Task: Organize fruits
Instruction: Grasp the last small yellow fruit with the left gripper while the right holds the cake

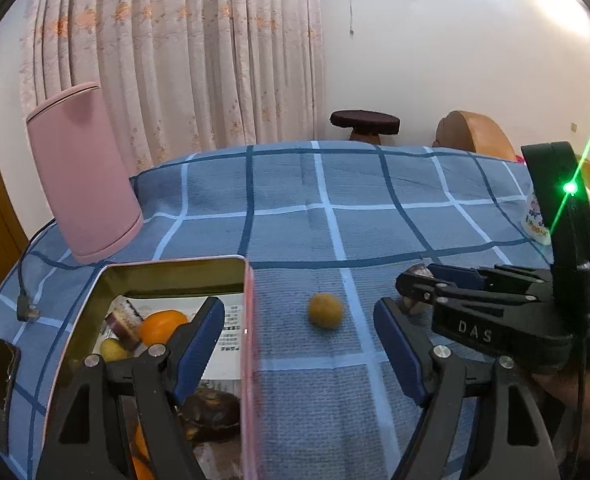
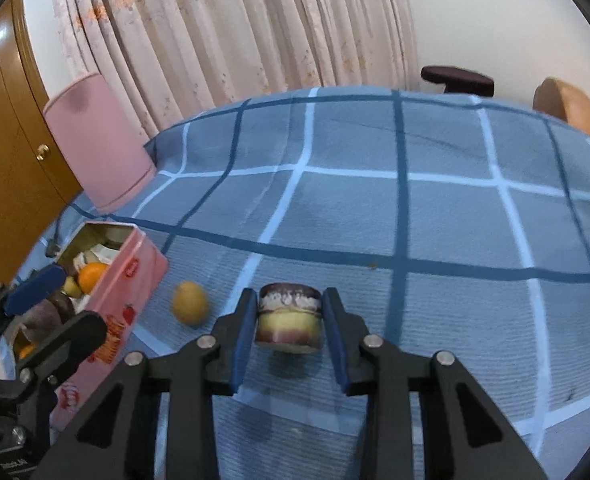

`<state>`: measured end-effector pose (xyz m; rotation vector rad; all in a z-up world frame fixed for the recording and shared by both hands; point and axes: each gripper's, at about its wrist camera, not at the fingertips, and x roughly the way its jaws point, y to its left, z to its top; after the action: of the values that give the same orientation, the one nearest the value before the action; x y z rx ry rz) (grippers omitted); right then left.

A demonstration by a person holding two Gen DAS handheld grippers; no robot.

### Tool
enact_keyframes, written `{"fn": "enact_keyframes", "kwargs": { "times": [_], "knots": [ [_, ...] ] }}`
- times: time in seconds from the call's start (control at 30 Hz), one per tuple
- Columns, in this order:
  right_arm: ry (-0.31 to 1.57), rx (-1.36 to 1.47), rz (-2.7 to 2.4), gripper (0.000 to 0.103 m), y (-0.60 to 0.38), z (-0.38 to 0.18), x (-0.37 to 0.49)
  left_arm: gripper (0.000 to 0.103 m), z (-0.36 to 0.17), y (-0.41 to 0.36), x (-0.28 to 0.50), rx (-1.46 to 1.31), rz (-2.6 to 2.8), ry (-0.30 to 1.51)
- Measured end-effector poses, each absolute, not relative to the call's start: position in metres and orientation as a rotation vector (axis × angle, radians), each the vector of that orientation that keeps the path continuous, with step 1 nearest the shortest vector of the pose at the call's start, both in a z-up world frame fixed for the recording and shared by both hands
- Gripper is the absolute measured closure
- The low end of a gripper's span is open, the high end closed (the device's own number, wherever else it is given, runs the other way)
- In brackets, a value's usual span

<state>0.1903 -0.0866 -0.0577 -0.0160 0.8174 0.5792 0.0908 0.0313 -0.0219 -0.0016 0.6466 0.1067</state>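
At the left, the open pink rectangular metal tin [image 1: 251, 344] is sitting as the collecting place, an orange [image 1: 163, 326] and other fruits already lying inside; the left gripper [image 1: 295, 350] is hovering with jaws wide and empty, straddling the tin's right wall; the small round yellow-brown fruit [image 1: 326, 311] is lying loose on the blue checked tablecloth [image 1: 375, 224] just beside the tin; the right gripper [image 2: 289, 334] is pinching the small layered dessert cup [image 2: 289, 318], probably to move it.
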Motion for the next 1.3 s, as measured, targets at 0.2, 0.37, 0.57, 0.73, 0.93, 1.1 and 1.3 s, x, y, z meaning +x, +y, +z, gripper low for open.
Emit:
{"fn": "enact_keyframes", "kwargs": {
  "times": [0.2,0.37,0.57,0.73,0.93,1.1,1.3],
  "knots": [
    [0.85,-0.068,0.599,0.065,-0.087,-0.063,0.193,0.025,-0.027,0.03,0.1,0.0,0.113,0.673],
    [0.814,-0.076,0.588,0.066,-0.092,-0.059,0.189,0.025,-0.028,0.028,0.103,0.013,0.115,0.689],
    [0.793,-0.026,0.551,0.066,-0.115,-0.057,0.192,0.025,-0.04,0.011,0.125,0.019,0.083,0.742],
    [0.785,0.008,0.548,0.066,-0.128,-0.055,0.193,0.03,-0.051,0.009,0.15,0.002,0.134,0.797],
    [0.77,-0.014,0.557,0.066,-0.125,-0.053,0.189,0.036,-0.061,0.003,0.172,0.03,0.191,0.838],
    [0.769,-0.011,0.561,0.066,-0.126,-0.054,0.19,0.045,-0.062,0.007,0.178,0.056,0.234,0.833],
    [0.77,0.006,0.561,0.066,-0.128,-0.054,0.191,0.082,-0.061,0.006,0.18,0.071,0.193,0.825]
  ]
}}
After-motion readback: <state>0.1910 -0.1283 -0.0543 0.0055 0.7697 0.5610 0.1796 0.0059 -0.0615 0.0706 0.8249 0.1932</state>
